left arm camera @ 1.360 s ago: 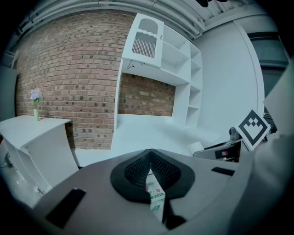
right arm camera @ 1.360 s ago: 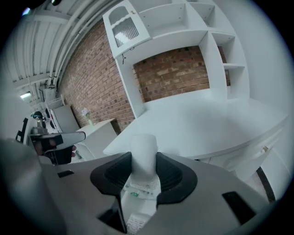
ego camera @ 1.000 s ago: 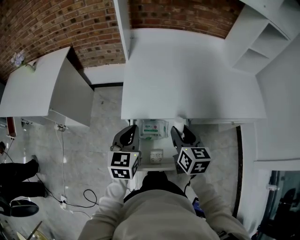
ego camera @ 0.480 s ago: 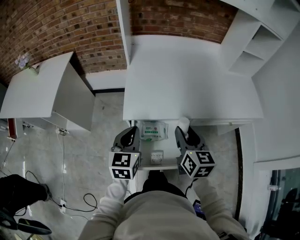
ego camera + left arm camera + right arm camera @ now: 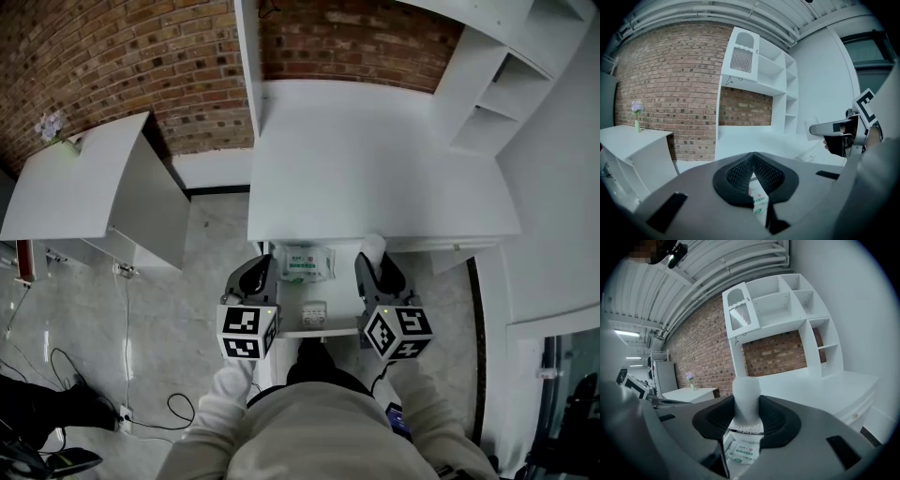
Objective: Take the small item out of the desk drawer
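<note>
The desk drawer (image 5: 319, 331) stands open below the front edge of the white desk (image 5: 375, 159). In it lie a green-and-white packet (image 5: 307, 262) and a small white boxy item (image 5: 313, 312). My right gripper (image 5: 372, 253) is shut on a white cylindrical item (image 5: 371, 246) and holds it upright above the drawer's right side. In the right gripper view that cylinder (image 5: 746, 401) fills the gap between the jaws, with the packet (image 5: 743, 449) below. My left gripper (image 5: 258, 269) hovers at the drawer's left side, and its jaws (image 5: 752, 161) meet at the tips with nothing between them.
A white shelving unit (image 5: 487, 103) rises at the desk's right and back, against a brick wall. A white side cabinet (image 5: 84, 178) with a small flower vase (image 5: 56, 127) stands to the left. Cables (image 5: 141, 398) lie on the grey floor at the lower left.
My right gripper has risen a little and drifted right with the white cylinder in it. The left gripper has hardly moved. A person's legs at the lower left have shifted.
</note>
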The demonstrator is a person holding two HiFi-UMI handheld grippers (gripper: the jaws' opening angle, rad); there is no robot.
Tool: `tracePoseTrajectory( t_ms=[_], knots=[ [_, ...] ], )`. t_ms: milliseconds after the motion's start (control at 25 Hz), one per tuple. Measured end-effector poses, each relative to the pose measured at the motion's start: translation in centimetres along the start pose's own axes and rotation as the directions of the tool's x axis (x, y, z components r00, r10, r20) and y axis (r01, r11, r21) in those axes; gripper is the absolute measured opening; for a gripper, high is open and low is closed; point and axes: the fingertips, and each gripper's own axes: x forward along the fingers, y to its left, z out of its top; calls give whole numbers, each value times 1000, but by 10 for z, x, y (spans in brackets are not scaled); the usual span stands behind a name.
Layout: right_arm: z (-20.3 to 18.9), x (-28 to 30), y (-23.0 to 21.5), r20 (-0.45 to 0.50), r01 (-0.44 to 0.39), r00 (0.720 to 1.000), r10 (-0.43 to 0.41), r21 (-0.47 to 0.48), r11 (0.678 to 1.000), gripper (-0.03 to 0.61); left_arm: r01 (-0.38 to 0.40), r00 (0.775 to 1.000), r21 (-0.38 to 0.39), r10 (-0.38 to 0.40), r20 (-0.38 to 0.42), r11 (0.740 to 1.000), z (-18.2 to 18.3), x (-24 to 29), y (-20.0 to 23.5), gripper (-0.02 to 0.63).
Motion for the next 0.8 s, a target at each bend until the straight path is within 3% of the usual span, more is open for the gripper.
tracePoseTrajectory(
  t_ms=[240, 800],
  knots=[
    [7, -12, 7, 37, 11, 999, -9, -48, 999, 184, 2, 1000, 4, -2, 8, 1000, 3, -10, -1, 17],
    [14, -19, 8, 69, 29, 997, -27, -36, 999, 184, 5, 1000, 4, -5, 7, 1000, 2, -16, 0, 17]
  ],
)
